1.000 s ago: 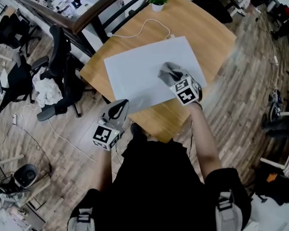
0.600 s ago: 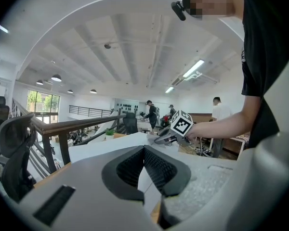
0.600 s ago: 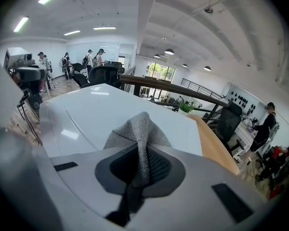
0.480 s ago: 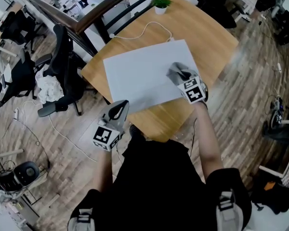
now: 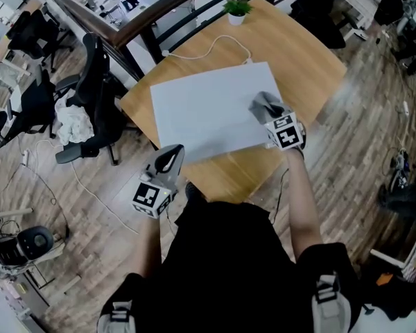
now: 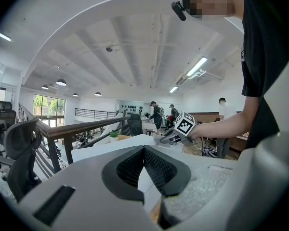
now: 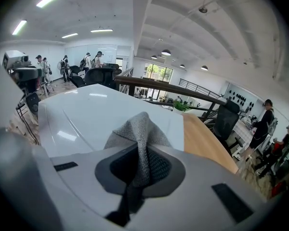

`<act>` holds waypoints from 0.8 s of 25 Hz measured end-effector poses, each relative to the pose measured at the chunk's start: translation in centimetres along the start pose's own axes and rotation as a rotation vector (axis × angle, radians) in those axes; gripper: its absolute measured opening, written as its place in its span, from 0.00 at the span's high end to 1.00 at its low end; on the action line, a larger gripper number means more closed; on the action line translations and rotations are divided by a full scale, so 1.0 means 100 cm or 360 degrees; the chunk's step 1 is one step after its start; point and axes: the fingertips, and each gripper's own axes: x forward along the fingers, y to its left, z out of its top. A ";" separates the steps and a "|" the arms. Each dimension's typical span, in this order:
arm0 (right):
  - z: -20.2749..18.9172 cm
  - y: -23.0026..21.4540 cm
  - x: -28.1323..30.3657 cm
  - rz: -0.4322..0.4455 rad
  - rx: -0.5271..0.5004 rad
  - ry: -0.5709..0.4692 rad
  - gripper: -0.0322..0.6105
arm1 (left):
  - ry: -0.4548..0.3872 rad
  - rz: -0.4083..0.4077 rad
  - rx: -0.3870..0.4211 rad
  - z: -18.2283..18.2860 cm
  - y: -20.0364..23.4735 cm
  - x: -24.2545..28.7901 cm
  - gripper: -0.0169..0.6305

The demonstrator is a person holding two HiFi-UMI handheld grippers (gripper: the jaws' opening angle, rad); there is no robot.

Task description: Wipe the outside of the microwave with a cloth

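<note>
The microwave [image 5: 201, 109] shows as a white slab on the wooden table [image 5: 298, 54] in the head view. My right gripper [image 5: 269, 111] is shut on a grey cloth [image 5: 263, 103] and presses it on the microwave's top near the right edge. In the right gripper view the cloth [image 7: 137, 134] bunches up between the jaws of that gripper [image 7: 139, 170] over the white top [image 7: 82, 114]. My left gripper [image 5: 170, 155] hangs off the table's near left side, shut and holding nothing. In the left gripper view its jaws [image 6: 144, 150] meet, with the microwave [image 6: 111, 148] beyond.
A small potted plant [image 5: 236, 9] stands at the table's far edge, and a white cable [image 5: 208, 47] runs behind the microwave. Black office chairs [image 5: 90, 109] and a dark railing [image 5: 125, 26] lie to the left. The wood floor surrounds the table.
My right gripper has slid the cloth rightward across the microwave's top, toward its right edge. The left gripper has stayed where it was.
</note>
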 end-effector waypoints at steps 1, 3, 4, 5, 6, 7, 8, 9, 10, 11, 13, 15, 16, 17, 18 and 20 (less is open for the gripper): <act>-0.003 -0.003 -0.001 -0.0005 0.0004 0.0006 0.93 | -0.0009 0.0006 0.0003 0.001 0.000 0.001 0.97; -0.005 -0.012 -0.003 -0.0025 0.0016 -0.0004 0.93 | -0.0017 0.0015 0.0007 0.003 -0.001 0.002 0.97; -0.007 -0.016 -0.004 -0.0033 0.0032 -0.0005 0.93 | -0.0019 0.0019 0.0009 0.004 -0.001 0.002 0.97; -0.009 -0.020 -0.006 -0.0042 0.0050 -0.0007 0.93 | -0.0020 0.0022 0.0011 0.004 -0.002 0.002 0.97; -0.012 -0.024 -0.008 -0.0051 0.0067 -0.0006 0.93 | -0.0021 0.0026 0.0013 0.005 -0.003 0.002 0.97; -0.016 -0.027 -0.009 -0.0057 0.0082 0.0006 0.93 | -0.0021 0.0028 0.0014 0.005 -0.004 0.003 0.97; -0.021 -0.030 -0.010 -0.0061 0.0094 0.0022 0.93 | -0.0022 0.0030 0.0015 0.006 -0.005 0.003 0.97; -0.024 -0.033 -0.011 -0.0063 0.0103 0.0031 0.93 | -0.0021 0.0032 0.0015 0.006 -0.006 0.004 0.97; -0.026 -0.035 -0.012 -0.0063 0.0113 0.0030 0.93 | -0.0017 0.0033 0.0015 0.006 -0.007 0.004 0.97; -0.027 -0.037 -0.013 -0.0061 0.0123 0.0021 0.93 | -0.0010 0.0033 0.0016 0.006 -0.007 0.004 0.97; -0.027 -0.038 -0.015 -0.0060 0.0133 0.0007 0.93 | -0.0011 0.0032 0.0019 0.007 -0.010 0.005 0.97; -0.028 -0.038 -0.015 -0.0057 0.0134 0.0000 0.93 | -0.0022 0.0032 0.0023 0.008 -0.013 0.006 0.97; -0.029 -0.038 -0.015 -0.0053 0.0137 -0.0002 0.93 | -0.0022 0.0034 0.0024 0.008 -0.014 0.006 0.97; -0.030 -0.038 -0.015 -0.0046 0.0142 -0.0003 0.93 | -0.0021 0.0037 0.0025 0.008 -0.015 0.006 0.97; -0.030 -0.038 -0.014 -0.0038 0.0149 -0.0002 0.93 | -0.0021 0.0040 0.0025 0.007 -0.016 0.005 0.97; -0.031 -0.038 -0.012 -0.0029 0.0153 0.0007 0.93 | -0.0022 0.0047 0.0025 0.006 -0.016 0.005 0.97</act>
